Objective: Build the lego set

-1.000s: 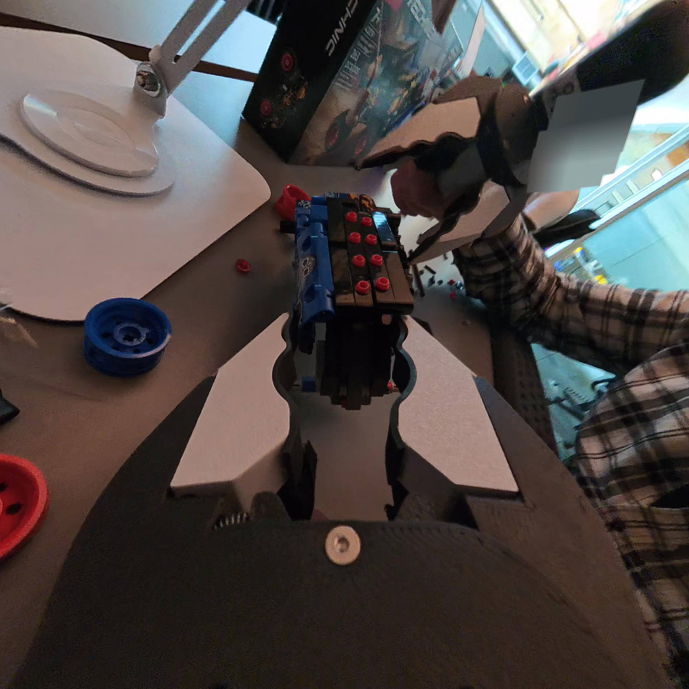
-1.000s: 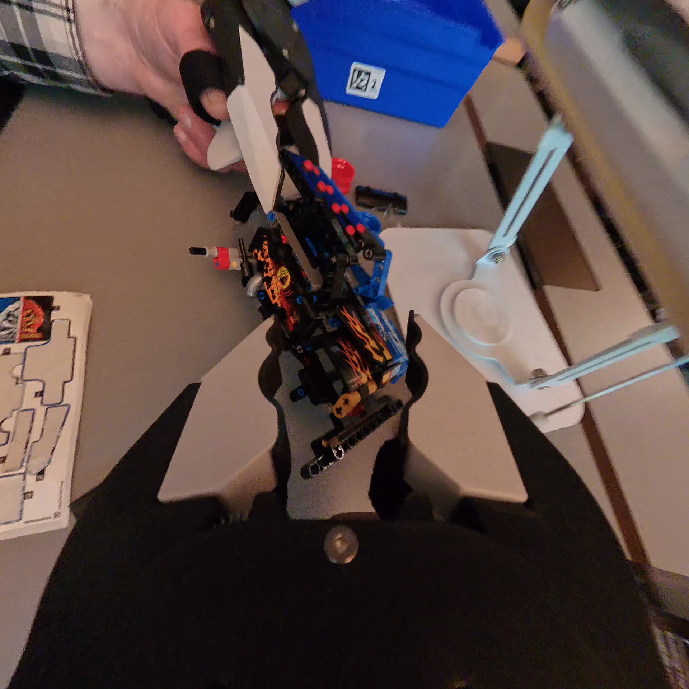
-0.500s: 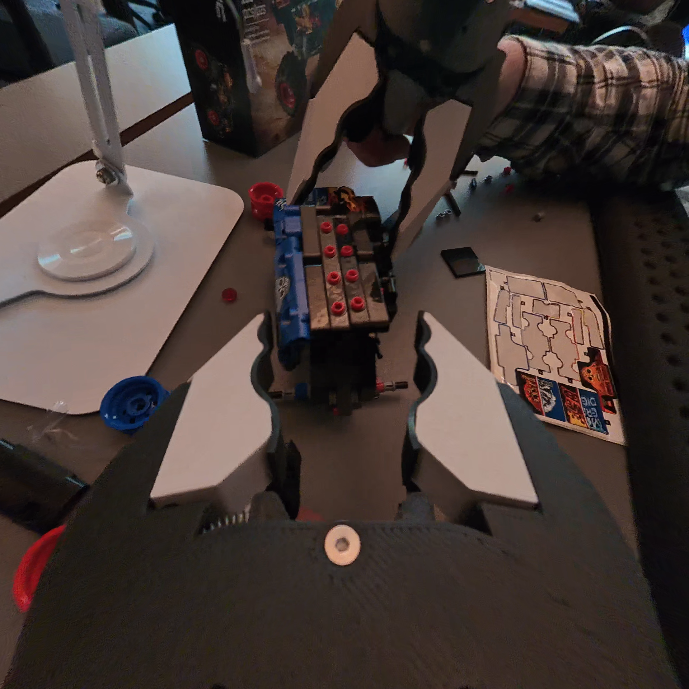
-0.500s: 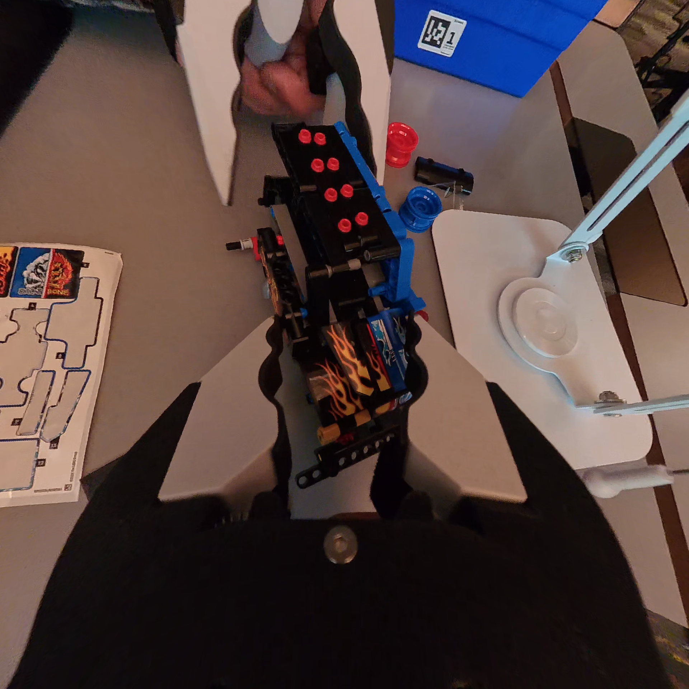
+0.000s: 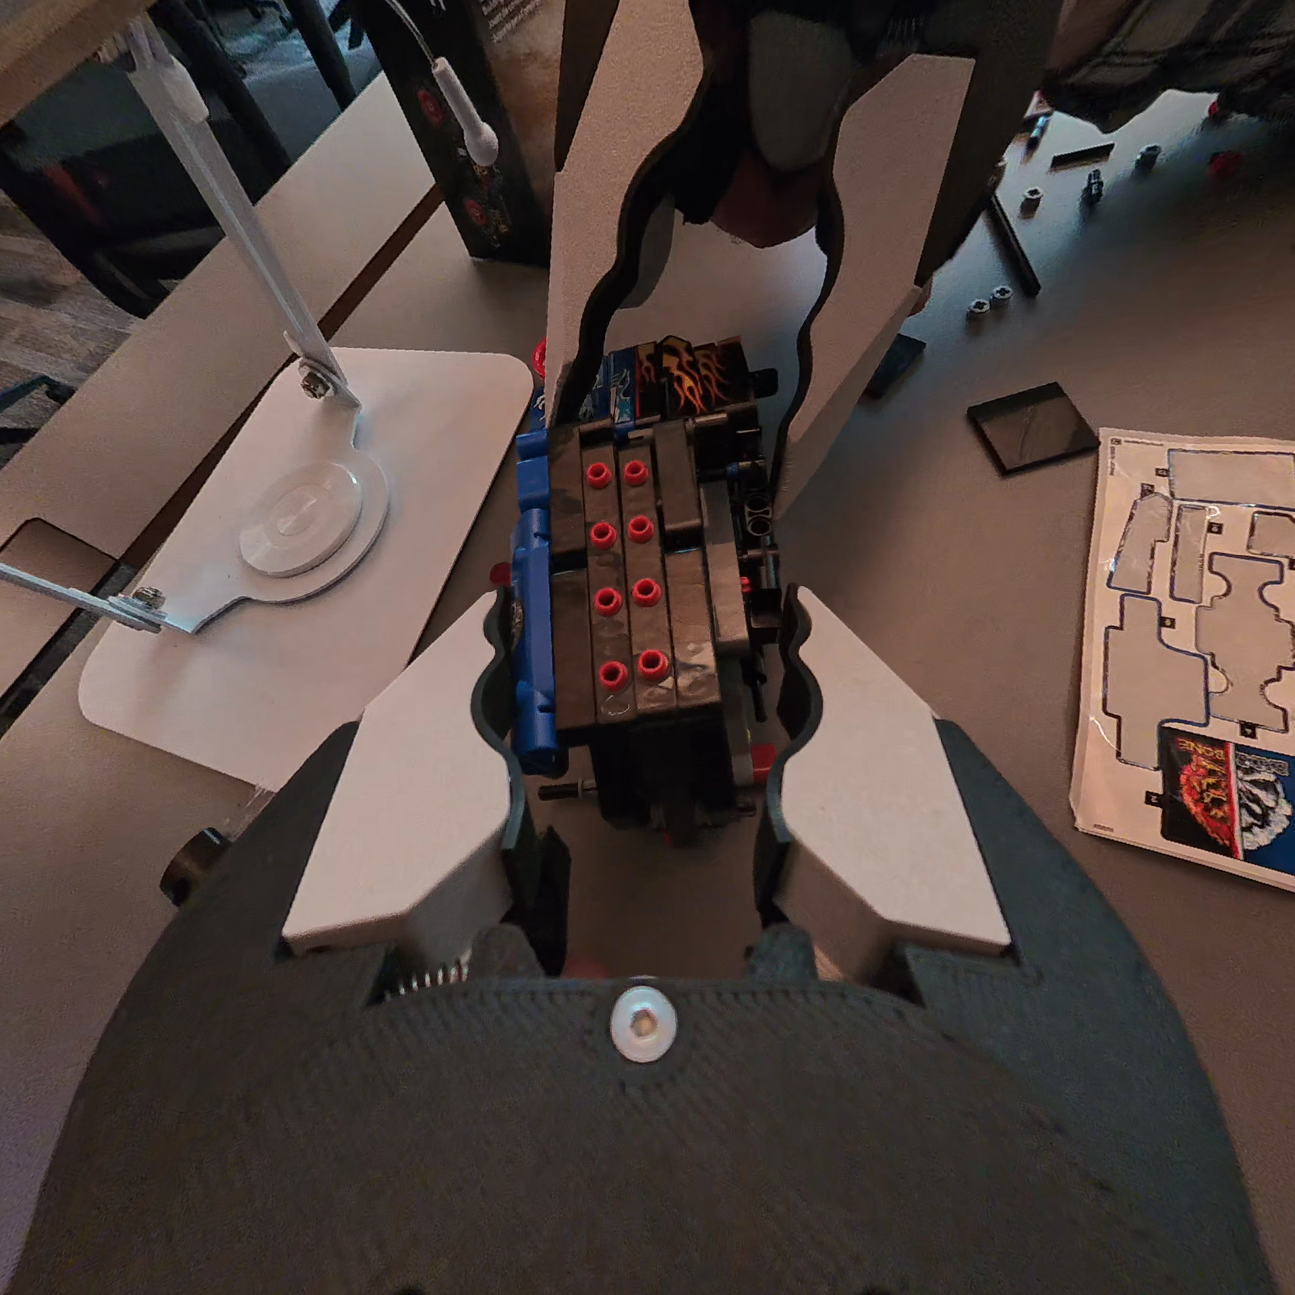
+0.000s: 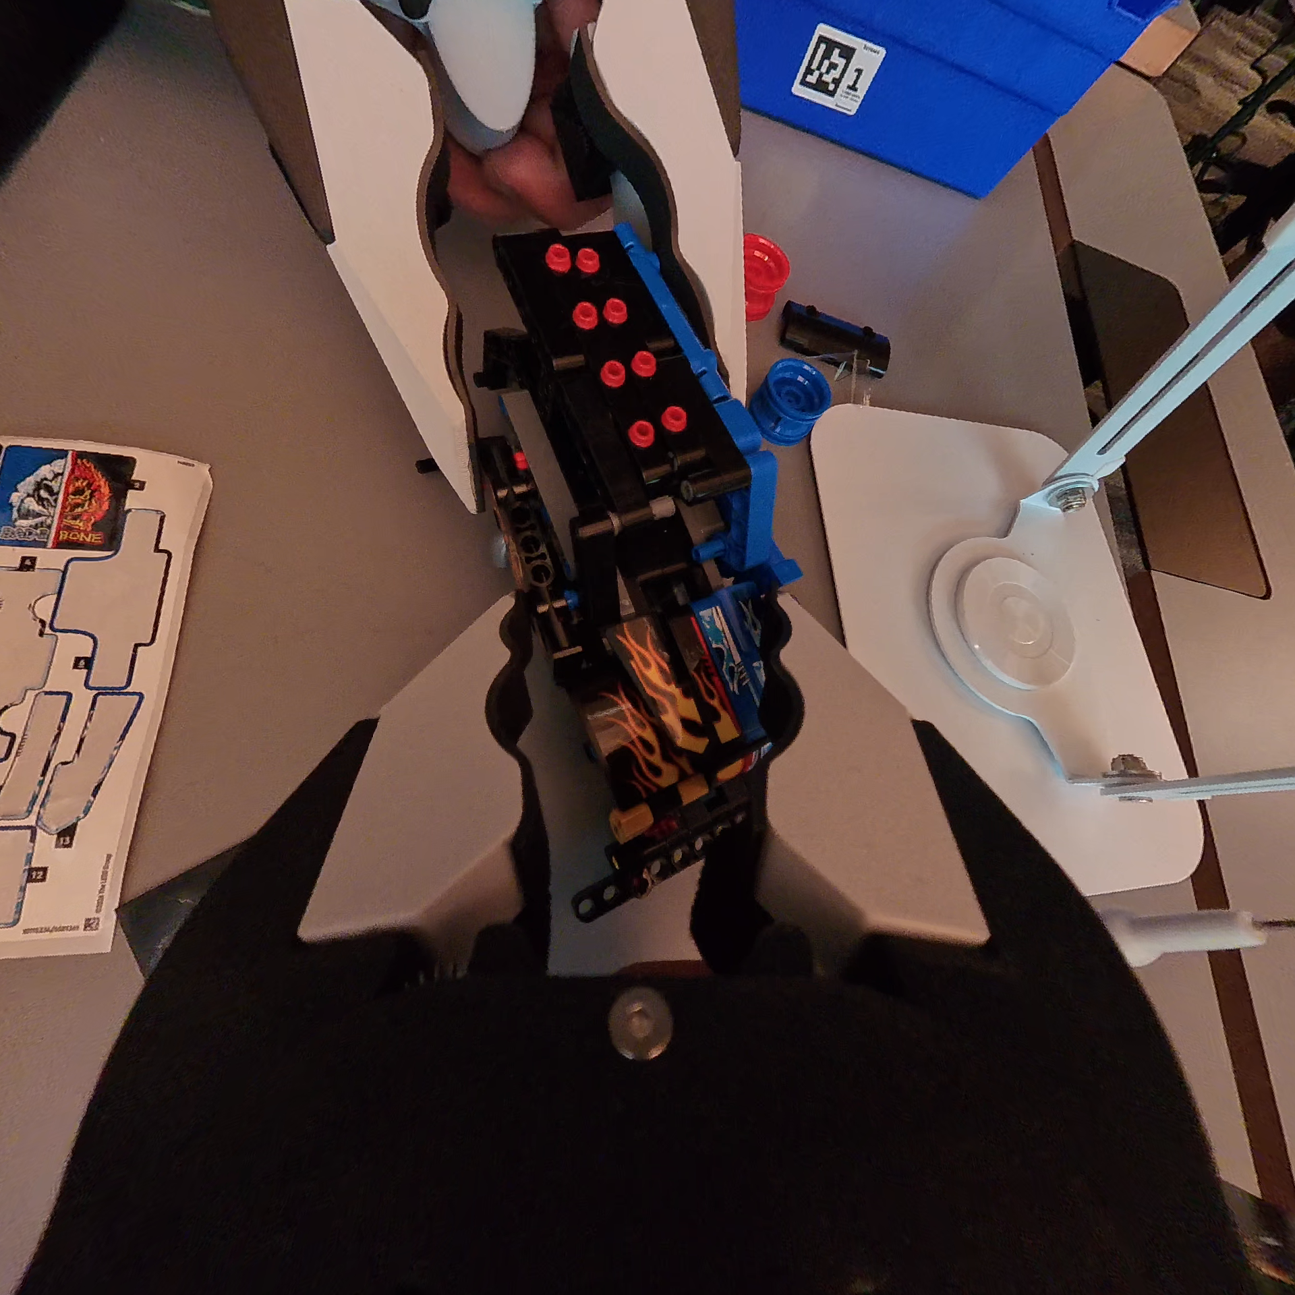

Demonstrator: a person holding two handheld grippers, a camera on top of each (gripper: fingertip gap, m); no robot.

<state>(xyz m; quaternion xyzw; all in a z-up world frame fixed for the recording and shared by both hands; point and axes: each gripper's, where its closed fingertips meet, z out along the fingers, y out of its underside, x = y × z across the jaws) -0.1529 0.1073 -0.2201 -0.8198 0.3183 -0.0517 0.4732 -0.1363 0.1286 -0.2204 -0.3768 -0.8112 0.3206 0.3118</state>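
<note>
The lego build (image 5: 634,595) is looking like glossy plastic, its black top panels catching the light, while the left gripper (image 5: 641,673) body is showing a rough ridged printed texture with matt white fingers (image 5: 420,792). At 3 o'clock a sticker sheet (image 5: 1191,645) is lying there as shiny paper. At 9 o'clock the white stand base (image 5: 266,546) is looking smooth and matt with metal screws.

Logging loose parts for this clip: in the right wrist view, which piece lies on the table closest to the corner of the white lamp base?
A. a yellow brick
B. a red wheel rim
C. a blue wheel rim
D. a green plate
C: the blue wheel rim lies right beside the white lamp base corner, while the red wheel rim sits farther away.
</note>
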